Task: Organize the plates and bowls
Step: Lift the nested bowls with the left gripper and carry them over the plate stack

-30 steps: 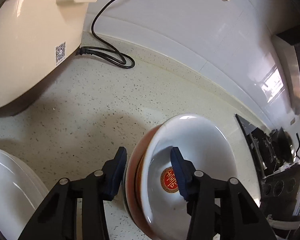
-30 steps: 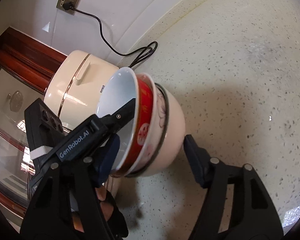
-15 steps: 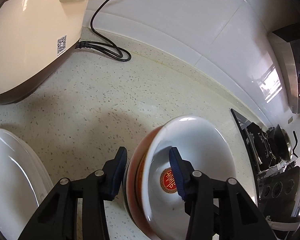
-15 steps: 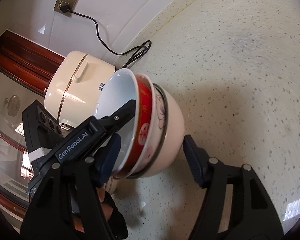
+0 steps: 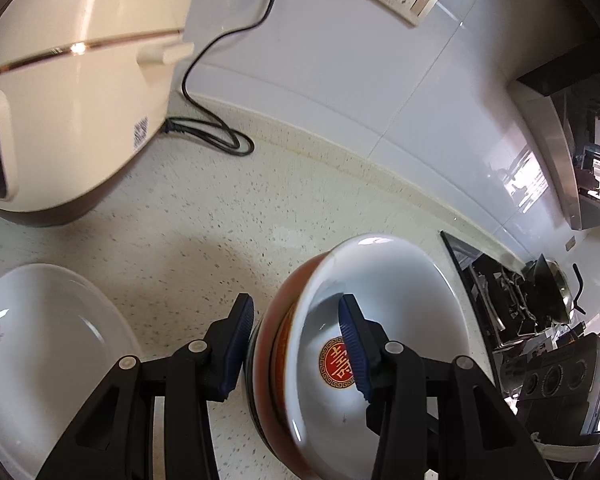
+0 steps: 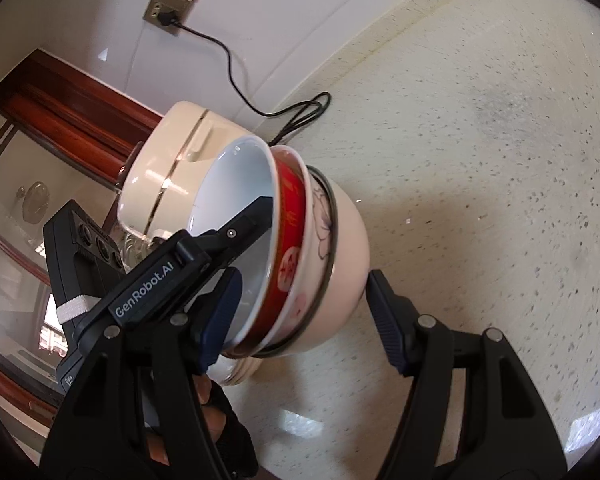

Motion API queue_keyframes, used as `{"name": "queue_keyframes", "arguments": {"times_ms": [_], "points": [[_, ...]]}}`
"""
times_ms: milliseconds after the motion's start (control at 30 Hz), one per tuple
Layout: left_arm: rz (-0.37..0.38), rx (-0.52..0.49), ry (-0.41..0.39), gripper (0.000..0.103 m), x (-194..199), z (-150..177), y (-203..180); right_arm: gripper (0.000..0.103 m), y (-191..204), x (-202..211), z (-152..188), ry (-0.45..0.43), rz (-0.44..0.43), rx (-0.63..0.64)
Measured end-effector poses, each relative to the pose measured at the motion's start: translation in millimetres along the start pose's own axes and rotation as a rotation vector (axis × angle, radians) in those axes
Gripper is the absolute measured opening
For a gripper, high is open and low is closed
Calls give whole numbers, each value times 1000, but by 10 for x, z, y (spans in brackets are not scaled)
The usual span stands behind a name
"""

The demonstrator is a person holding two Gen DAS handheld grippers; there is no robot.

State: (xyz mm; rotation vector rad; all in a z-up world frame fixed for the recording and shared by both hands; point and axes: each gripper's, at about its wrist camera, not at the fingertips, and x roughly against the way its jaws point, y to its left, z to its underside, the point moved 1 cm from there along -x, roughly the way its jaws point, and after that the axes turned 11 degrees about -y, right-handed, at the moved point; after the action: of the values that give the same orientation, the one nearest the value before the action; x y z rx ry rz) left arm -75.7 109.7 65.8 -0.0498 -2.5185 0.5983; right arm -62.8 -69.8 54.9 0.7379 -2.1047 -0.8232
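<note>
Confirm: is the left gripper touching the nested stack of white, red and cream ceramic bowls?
Touching. Left wrist view: the left gripper clamps the stack, one blue pad pressed inside the white bowl, the other against the stack's outside.

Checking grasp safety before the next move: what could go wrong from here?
1. The bowl stack is tipped on its side. The left hand-held gripper and right hand-held gripper pinch smooth glazed walls, so the inner white bowl may slide out.
2. The white plate lies close by; a dropped bowl could chip it.
3. The rice cooker stands near; a careless swing might hit it.
</note>
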Motion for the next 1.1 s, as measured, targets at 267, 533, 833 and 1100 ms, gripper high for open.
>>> {"name": "queue_keyframes", "arguments": {"times_ms": [267,533,833,1100], "points": [[0,5,-55,47,355,-92,117,68,313,24,109,7,-33,36],[-10,29,-99,48,624,-159,353,68,619,-39,282,28,-57,80],[-40,67,-131,49,842,-221,742,68,930,-260,513,73,-84,111],[-75,103,-127,52,882,-202,1088,68,1061,-548,735,136,-76,135]]}}
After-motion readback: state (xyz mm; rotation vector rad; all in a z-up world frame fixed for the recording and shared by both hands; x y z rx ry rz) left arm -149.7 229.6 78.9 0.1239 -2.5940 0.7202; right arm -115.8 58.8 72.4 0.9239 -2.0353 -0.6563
